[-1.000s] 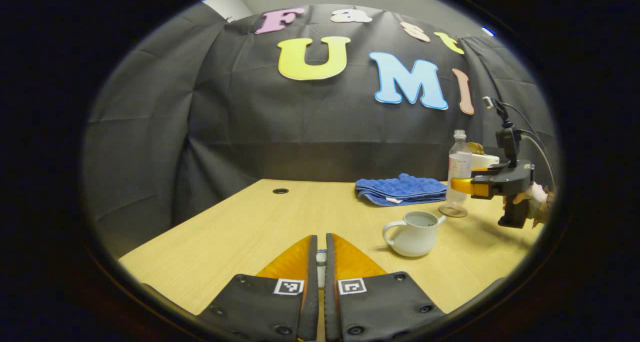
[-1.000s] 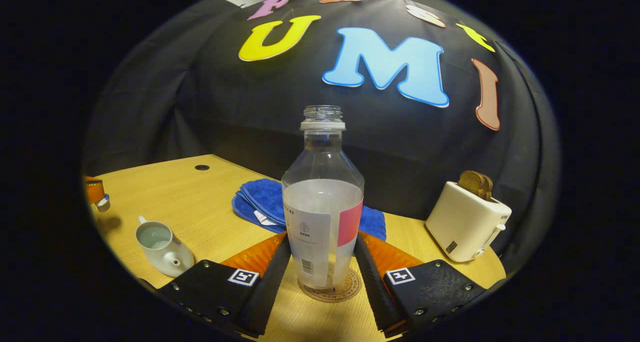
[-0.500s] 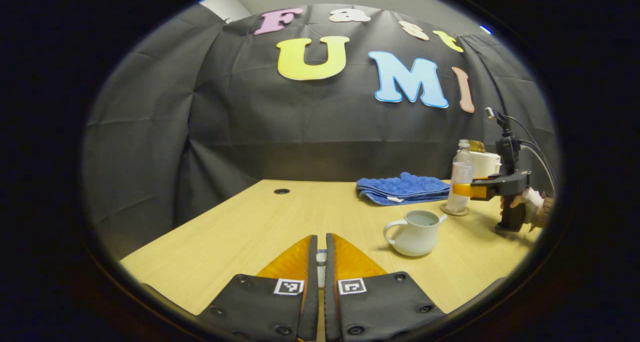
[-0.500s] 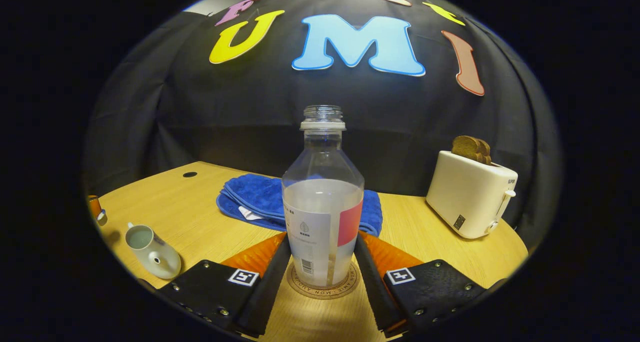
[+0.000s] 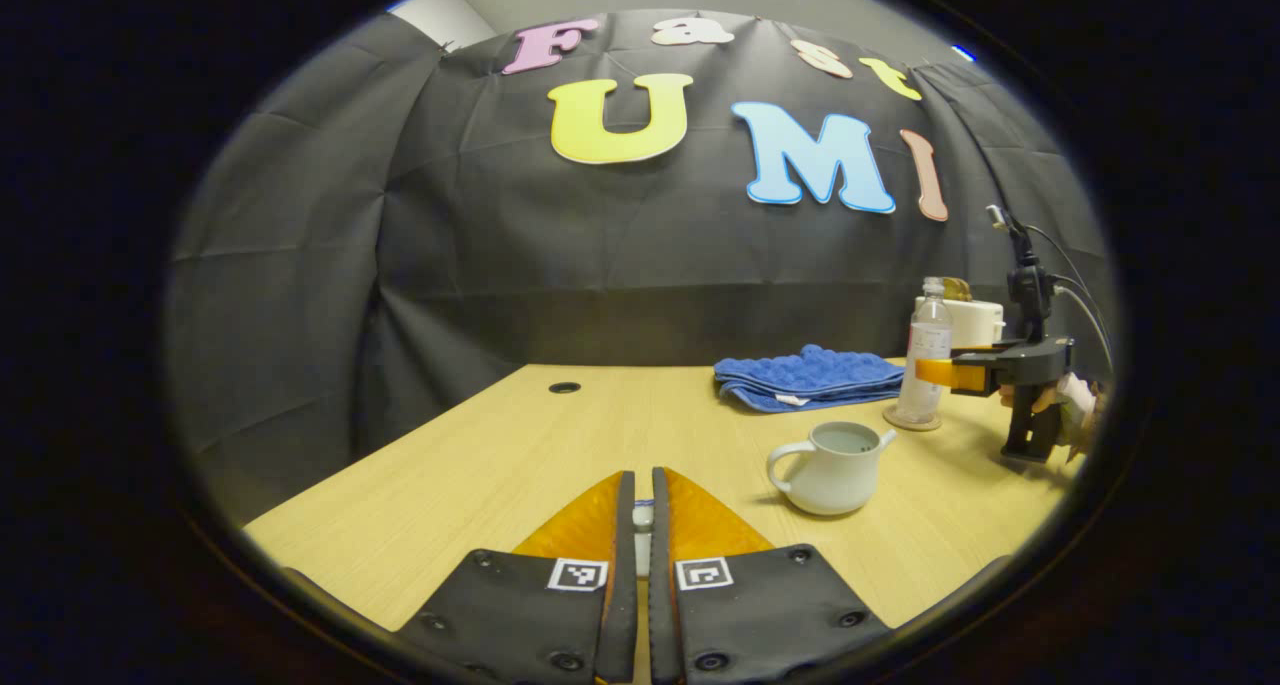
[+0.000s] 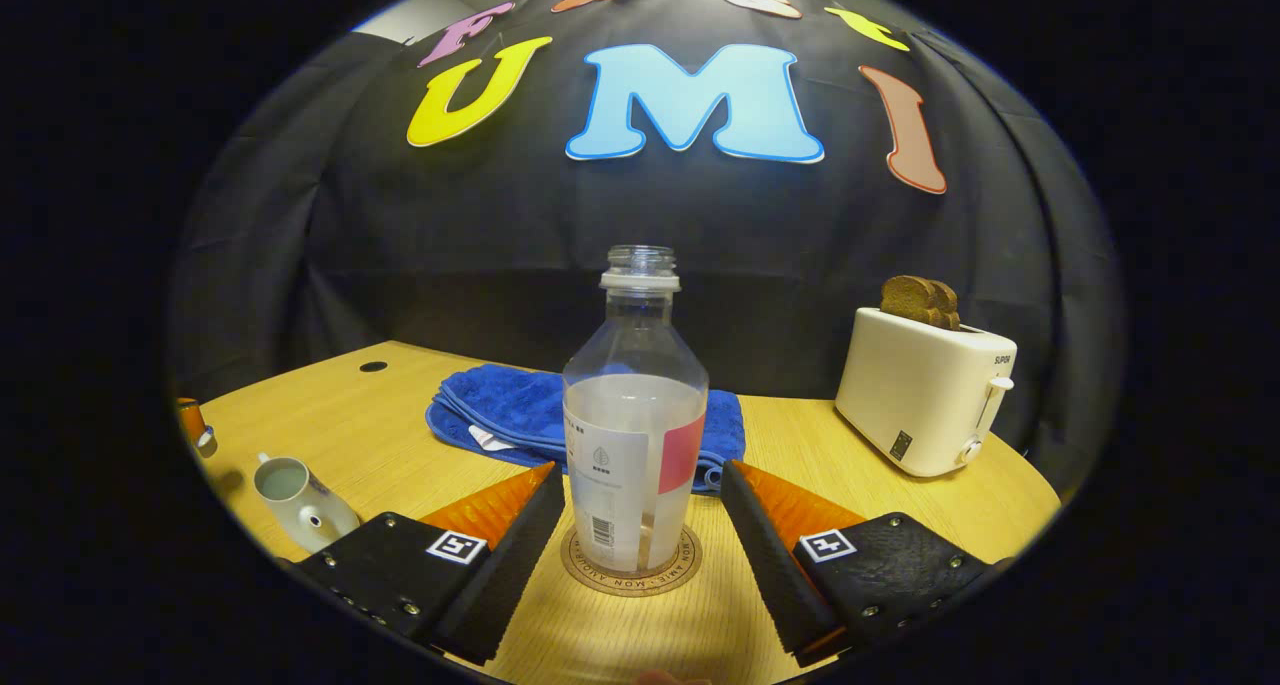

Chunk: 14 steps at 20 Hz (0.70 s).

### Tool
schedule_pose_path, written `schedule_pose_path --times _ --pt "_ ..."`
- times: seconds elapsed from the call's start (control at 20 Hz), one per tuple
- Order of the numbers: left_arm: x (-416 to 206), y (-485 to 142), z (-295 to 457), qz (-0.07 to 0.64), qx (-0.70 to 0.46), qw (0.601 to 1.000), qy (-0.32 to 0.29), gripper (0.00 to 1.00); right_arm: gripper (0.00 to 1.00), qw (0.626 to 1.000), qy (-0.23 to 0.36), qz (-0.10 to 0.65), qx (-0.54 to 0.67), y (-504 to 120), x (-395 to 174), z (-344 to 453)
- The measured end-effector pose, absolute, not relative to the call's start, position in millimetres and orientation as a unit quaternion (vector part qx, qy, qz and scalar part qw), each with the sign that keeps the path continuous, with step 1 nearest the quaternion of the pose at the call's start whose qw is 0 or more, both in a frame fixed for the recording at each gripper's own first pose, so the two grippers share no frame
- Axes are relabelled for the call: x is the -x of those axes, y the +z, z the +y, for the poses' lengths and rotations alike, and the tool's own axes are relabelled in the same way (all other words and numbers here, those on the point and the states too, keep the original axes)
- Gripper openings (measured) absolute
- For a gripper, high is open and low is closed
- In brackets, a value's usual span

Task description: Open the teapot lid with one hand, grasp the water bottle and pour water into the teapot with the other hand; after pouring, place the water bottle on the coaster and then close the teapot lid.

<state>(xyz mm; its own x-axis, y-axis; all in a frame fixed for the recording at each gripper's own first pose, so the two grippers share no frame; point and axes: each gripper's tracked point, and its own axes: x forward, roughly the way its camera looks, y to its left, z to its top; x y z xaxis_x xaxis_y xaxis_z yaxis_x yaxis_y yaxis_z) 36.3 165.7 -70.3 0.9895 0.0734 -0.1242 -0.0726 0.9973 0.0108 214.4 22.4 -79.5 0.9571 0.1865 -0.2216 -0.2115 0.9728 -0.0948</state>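
— Since you have the right gripper view, what writing is on the water bottle [image 6: 635,435]?
— Its label is white with a pink patch on the right, a small leaf mark and a barcode low down; the fine print is too small to read. A ring of capital letters runs round the coaster [image 6: 631,573]; the bend of the lens leaves them unclear to me. The toaster [image 6: 925,390], far right, carries a tiny dark word on its side, also unreadable; toast [image 6: 920,300] sticks out of its top.
— And how does the bottle look?
— Clear plastic, no cap, about half full; it stands upright on the coaster, near the blue cloth [image 6: 520,410].
— Is the right gripper [image 6: 638,477] holding it?
— No; its fingers are spread wide, one on each side of the bottle, touching neither side. In the left gripper view a hand [image 5: 1065,405] holds that gripper at the far right.
— The teapot [image 5: 830,470]?
— White, handle to the left, spout to the right, open at the top with water inside; it sits on the table [image 5: 500,465], nearer than the bottle and to its left.
— The left gripper [image 5: 642,480]?
— Clenched on a small white piece, which looks to be the teapot lid [image 5: 642,515], though little of it shows between the fingers.
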Motion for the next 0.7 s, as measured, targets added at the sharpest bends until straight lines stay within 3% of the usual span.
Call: schedule_pose_path --times 0.7 --pt "-87 -22 68 0.018 -0.022 0.999 -0.025 0.12 0.98 0.994 0.104 0.042 -0.014 -53 -138 7"
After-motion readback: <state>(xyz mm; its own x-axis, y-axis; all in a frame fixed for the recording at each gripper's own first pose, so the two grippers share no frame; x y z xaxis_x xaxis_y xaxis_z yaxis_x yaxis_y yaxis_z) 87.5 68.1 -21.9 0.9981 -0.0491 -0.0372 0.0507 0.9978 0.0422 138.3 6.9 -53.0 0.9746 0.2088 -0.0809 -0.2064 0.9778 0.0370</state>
